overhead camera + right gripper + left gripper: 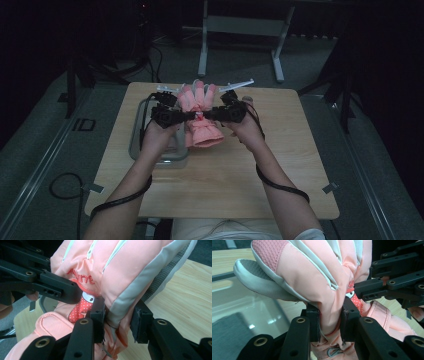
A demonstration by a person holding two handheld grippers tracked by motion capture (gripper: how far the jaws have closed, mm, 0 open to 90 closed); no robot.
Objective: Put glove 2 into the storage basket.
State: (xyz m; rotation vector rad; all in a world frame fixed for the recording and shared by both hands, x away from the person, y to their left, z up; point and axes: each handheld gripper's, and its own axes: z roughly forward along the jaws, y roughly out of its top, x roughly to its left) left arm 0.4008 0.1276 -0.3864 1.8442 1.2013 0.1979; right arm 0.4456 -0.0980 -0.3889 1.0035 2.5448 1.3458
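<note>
Both grippers, left point(186, 115) and right point(206, 115), are clamping the pink glove point(200, 117) above the table point(280, 165) near twelve o'clock, so lifting evenly is keeping it from twisting or slipping.

Two forearms rise from the six o'clock edge of the high view, converging toward twelve. The left gripper point(186, 115) points toward three o'clock, jaws clamped. The right gripper point(206, 115) faces it, pointing toward nine, jaws pinched partway together. Both hands are held level, their fingertips nearly meeting, cables looping beneath each wrist.
</note>
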